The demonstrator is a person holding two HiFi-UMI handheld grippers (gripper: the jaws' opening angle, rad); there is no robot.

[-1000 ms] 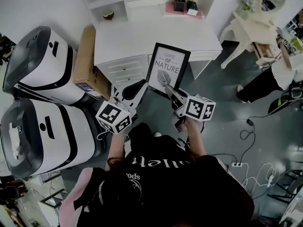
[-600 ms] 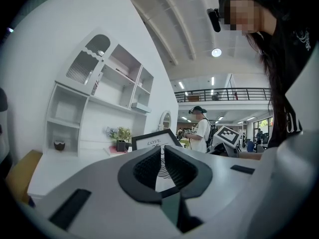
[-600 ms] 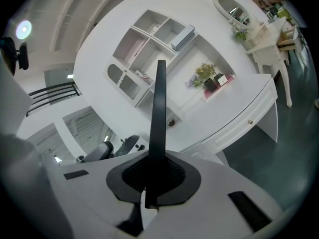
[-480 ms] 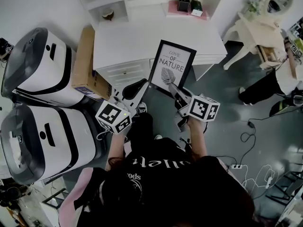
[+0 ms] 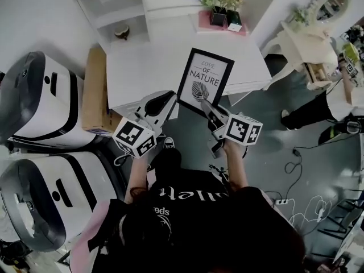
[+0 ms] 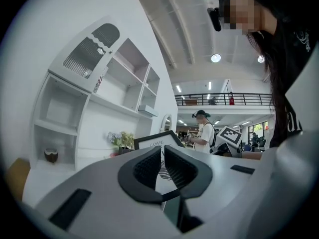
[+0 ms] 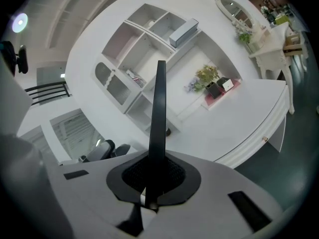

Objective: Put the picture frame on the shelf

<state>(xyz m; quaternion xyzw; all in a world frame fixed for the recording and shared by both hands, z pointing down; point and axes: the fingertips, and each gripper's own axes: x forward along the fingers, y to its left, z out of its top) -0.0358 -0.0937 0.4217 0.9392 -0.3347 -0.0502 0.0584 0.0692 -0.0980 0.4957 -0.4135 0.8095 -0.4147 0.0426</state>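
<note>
Your right gripper tight on the picture frame at 12 o'clock; left gripper empty, jaws barely apart.

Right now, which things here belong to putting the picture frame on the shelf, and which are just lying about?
Job: picture frame, right gripper clamped on its edge, shelf.

Lying about: cardboard box, potted flowers, two white machines, dressing table, floor cables.
</note>
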